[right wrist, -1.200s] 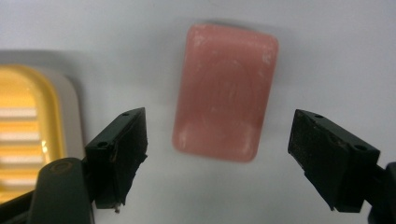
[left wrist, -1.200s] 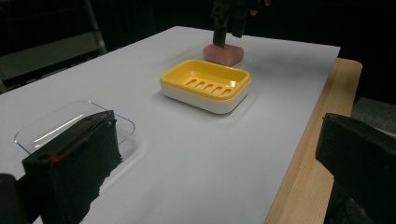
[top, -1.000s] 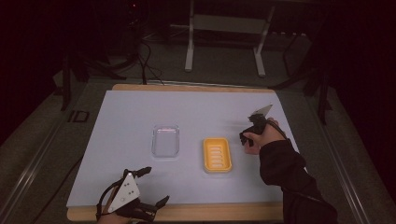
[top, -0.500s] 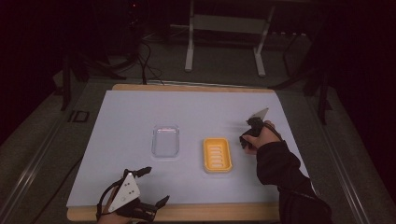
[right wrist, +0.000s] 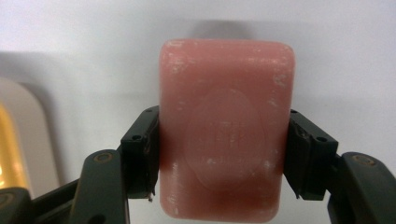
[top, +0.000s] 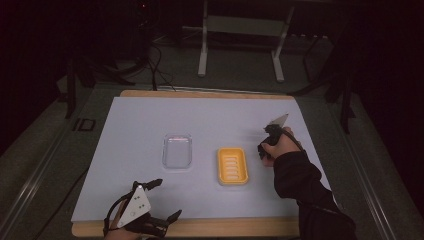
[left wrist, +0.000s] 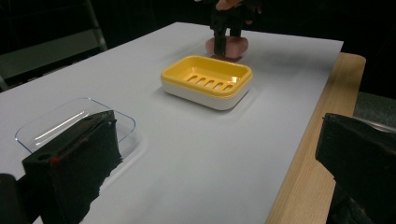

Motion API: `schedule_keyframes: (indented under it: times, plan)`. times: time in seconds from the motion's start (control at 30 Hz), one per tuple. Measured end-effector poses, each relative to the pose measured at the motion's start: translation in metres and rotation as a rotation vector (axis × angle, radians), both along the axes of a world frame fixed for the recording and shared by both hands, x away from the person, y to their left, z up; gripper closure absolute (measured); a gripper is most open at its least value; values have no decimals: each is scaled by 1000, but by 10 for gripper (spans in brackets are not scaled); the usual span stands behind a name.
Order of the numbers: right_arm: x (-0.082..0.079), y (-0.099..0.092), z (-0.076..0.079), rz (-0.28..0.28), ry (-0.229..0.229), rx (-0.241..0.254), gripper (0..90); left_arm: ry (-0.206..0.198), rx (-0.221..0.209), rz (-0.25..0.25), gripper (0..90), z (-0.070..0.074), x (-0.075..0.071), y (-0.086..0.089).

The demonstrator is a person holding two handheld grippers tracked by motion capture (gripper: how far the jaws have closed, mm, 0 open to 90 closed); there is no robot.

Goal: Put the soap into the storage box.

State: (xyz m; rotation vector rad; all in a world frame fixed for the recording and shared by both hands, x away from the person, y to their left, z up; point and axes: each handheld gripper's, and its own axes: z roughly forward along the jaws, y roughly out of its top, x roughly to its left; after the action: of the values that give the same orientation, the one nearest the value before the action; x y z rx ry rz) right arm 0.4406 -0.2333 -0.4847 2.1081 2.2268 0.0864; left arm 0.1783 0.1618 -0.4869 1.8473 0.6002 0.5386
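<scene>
The right gripper (right wrist: 219, 154) is clamped on a pink bar of soap (right wrist: 226, 126), its jaws having just been closing until the pads press both long sides of the bar, which seems to lie flat on the white table cover (top: 150, 125), just to the right of the yellow soap dish (top: 232, 165). In the left gripper view the bar (left wrist: 227, 47) sits just behind the dish (left wrist: 207, 80) with the right gripper (left wrist: 227, 32) coming down on it from above. The left gripper (top: 150, 205) rests near the table's front edge with its jaws spread wide and nothing between them, well apart from the clear plastic lid (top: 177, 151) that lies left of the dish. The likely next move is lifting the soap into the dish, and the main risk is slip: the bar looks smooth and rounded, the pads hold only its lower half, so it may tip or slide out on the lift. A low carry could also knock the bar against the dish's rim and shove the light dish across the cover.
</scene>
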Motion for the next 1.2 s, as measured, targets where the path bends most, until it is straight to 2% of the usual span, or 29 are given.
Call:
schedule_keyframes:
  times: [0.1,0.23,0.43,0.53,0.73,1.0,1.2]
  plan:
    - [-3,0,9,13,-25,-4,377,-1,4,1,3,0,0,0]
    - [-7,-1,19,26,-33,-12,377,-1,5,1,3,0,0,0]
    - [-14,0,33,13,-54,1,378,0,4,1,3,0,0,-1]
    - [-18,5,40,26,-60,-1,378,0,4,1,3,0,0,-1]
    - [-27,17,56,52,-103,6,378,-2,-1,1,3,0,0,-1]
    - [-43,31,74,92,-130,21,377,-2,1,0,3,0,-1,-1]
    - [-56,42,84,102,-140,62,377,-2,2,1,3,0,0,-1]
